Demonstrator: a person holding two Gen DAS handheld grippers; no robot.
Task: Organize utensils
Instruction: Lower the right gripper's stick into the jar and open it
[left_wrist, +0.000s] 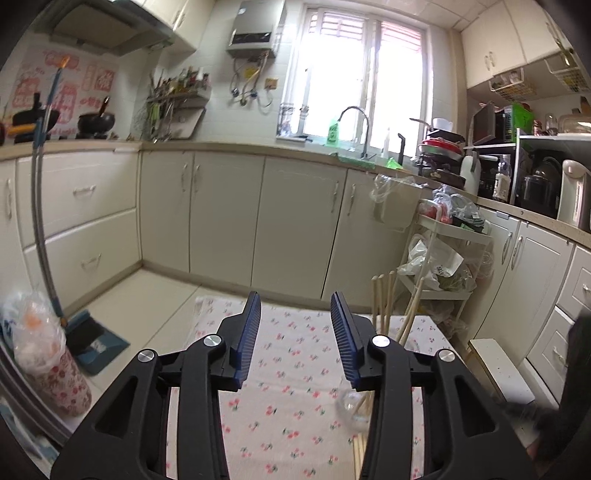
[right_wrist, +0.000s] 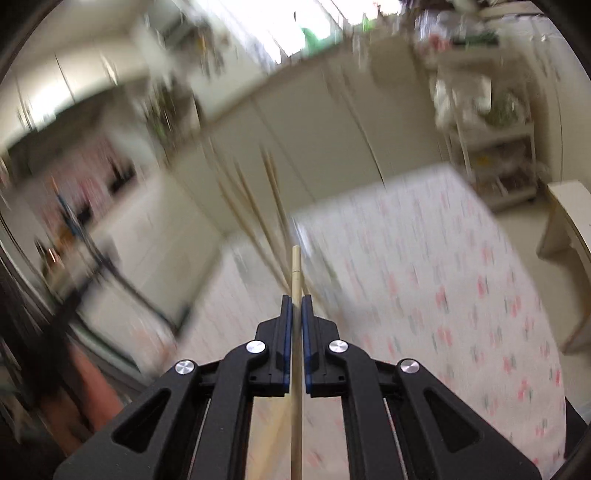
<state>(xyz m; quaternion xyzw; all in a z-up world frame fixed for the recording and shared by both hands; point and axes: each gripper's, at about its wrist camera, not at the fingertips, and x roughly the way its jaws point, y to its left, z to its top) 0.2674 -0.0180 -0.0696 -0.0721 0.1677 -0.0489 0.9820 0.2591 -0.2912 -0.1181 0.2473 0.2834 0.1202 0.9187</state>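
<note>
A: As the left wrist view shows it, what is the largest item in the scene?

B: The floral tablecloth (left_wrist: 291, 365), white with small pink flowers, covering the table below both tools. Beyond it run cream base cabinets (left_wrist: 229, 218) under a counter with a sink faucet (left_wrist: 356, 127) at the window.

A: State the pose of the left gripper (left_wrist: 295, 314).

B: It is held level above the cloth, pointing toward the cabinets. Its jaws stand wide apart, blue pads facing each other, with nothing between them.

A: And the right gripper (right_wrist: 296, 306)?

B: It is rolled to one side, so the room appears tilted in its view, and the background is heavily motion-blurred. Its jaws are closed on a single chopstick (right_wrist: 296, 280), which runs lengthwise between the pads; its squared end projects forward past the fingertips and the shaft continues back under the tool.

A: Where are the remaining utensils?

B: In the left wrist view, a bunch of upright chopsticks (left_wrist: 384, 302) stands just right of the left gripper's right finger, apparently in a clear glass (left_wrist: 352, 404) that is blurred and partly hidden. In the right wrist view, the same kind of sticks (right_wrist: 258, 210) fan out just ahead of the held chopstick; whether it touches them cannot be determined.
</note>
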